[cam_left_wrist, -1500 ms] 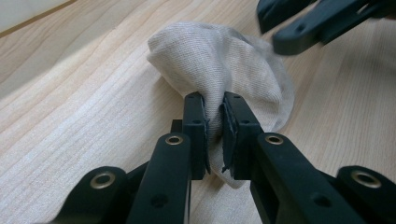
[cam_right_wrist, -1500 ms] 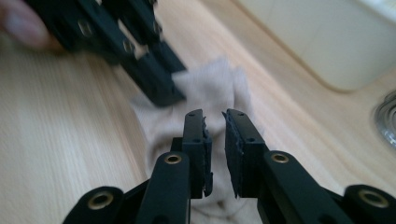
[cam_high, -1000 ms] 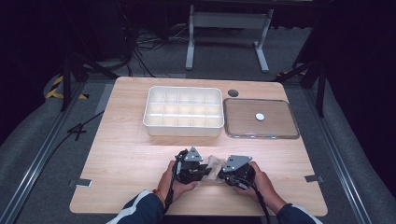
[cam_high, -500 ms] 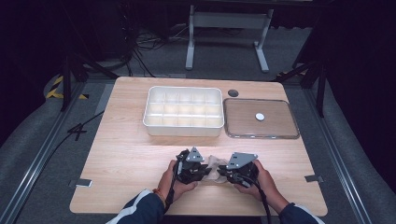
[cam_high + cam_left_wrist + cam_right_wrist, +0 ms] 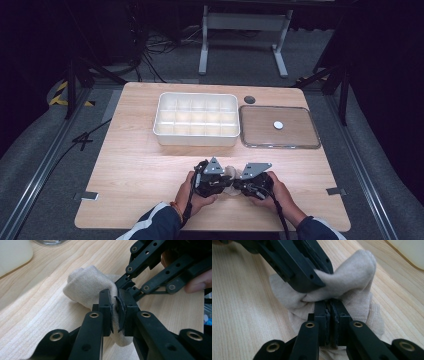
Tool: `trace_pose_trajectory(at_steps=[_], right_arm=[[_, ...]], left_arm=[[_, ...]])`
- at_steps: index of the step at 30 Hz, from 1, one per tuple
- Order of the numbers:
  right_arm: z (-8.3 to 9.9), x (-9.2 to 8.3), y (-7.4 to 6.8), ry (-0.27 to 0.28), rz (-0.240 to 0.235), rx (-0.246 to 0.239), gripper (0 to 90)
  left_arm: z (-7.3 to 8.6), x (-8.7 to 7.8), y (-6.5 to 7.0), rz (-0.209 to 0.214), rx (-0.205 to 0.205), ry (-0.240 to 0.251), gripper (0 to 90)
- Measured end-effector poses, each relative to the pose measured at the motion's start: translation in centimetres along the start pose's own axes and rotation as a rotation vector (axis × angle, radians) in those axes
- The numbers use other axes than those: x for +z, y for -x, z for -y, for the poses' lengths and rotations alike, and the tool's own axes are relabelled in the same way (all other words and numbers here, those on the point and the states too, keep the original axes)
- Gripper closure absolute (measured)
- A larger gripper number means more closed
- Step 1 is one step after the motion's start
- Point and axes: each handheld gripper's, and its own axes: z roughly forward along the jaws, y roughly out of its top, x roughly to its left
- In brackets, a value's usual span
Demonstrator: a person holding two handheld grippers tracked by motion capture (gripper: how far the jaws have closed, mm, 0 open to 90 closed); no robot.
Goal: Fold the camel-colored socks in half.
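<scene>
A: Pale wood-grain table point(image 5: 135, 165) noted, rectangular, on dark carpeted floor. Material held at the near edge?

B: Soft beige knitted sock point(image 5: 87, 287), ribbed weave, bunched into a lump, is recorded near the middle of the near edge. The left gripper point(image 5: 114, 308) is clamped on a fold of it, black pads pressed into the fabric. The right gripper point(image 5: 329, 312) is likewise pinched on the sock, jaws nearly together with cloth between; they have just been easing apart slightly.

A: Containers?

B: White plastic tray point(image 5: 196, 136), rounded corners, divided into a grid of compartments, is placed toward the far edge; contents cannot be told. Just beside it, toward the far right corner, a clear flat lid point(image 5: 279, 145) is laid, with a small white disc point(image 5: 278, 125) at its centre.
</scene>
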Motion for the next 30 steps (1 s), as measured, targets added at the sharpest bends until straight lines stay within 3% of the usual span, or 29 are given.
trace_pose_trajectory(at_steps=[1, 2, 7, 9, 11, 18, 20, 23, 25, 27, 30], right_arm=[[0.0, -0.2, 0.1, 0.006, -0.005, 0.004, 69.0], [0.0, -0.5, 0.2, 0.015, -0.002, 0.003, 68.0], [0.2, -2.5, 1.1, 0.068, 0.045, 0.028, 74.7], [0.3, -2.4, 1.3, 0.057, 0.037, 0.038, 76.3], [0.8, -1.0, 1.1, -0.027, 0.032, 0.008, 78.4], [0.8, -0.3, 0.7, 0.019, -0.001, 0.038, 79.4], [0.8, -0.3, 0.8, 0.021, -0.01, 0.036, 78.4], [1.0, -0.8, 1.1, 0.027, -0.018, 0.054, 66.6], [1.1, -1.7, 1.4, 0.045, -0.015, 0.049, 67.9], [1.3, -2.9, 2.2, 0.067, 0.025, 0.073, 73.1], [1.7, -3.1, 2.7, 0.034, 0.042, 0.088, 78.4]], left_arm=[[0.1, -0.1, -0.1, -0.004, -0.014, 0.009, 82.7], [0.1, -0.1, -0.1, -0.004, -0.014, 0.009, 83.0], [0.1, -0.5, -0.6, 0.009, -0.026, 0.015, 83.3], [0.0, -0.4, -0.5, 0.01, -0.032, 0.021, 83.3], [-0.1, -0.3, -0.3, 0.011, -0.019, 0.025, 83.3], [-0.9, 0.5, 0.4, 0.018, -0.002, 0.034, 83.3], [-0.9, 0.8, 0.6, 0.007, 0.015, 0.01, 83.3], [-0.8, 0.8, 0.4, 0.003, 0.009, 0.01, 83.5], [-0.8, 0.7, 0.3, 0.005, -0.007, 0.019, 83.5], [-0.8, 0.6, 0.3, 0.005, -0.009, 0.015, 83.5], [-0.8, 0.8, 0.3, 0.008, 0.0, 0.017, 83.5]])
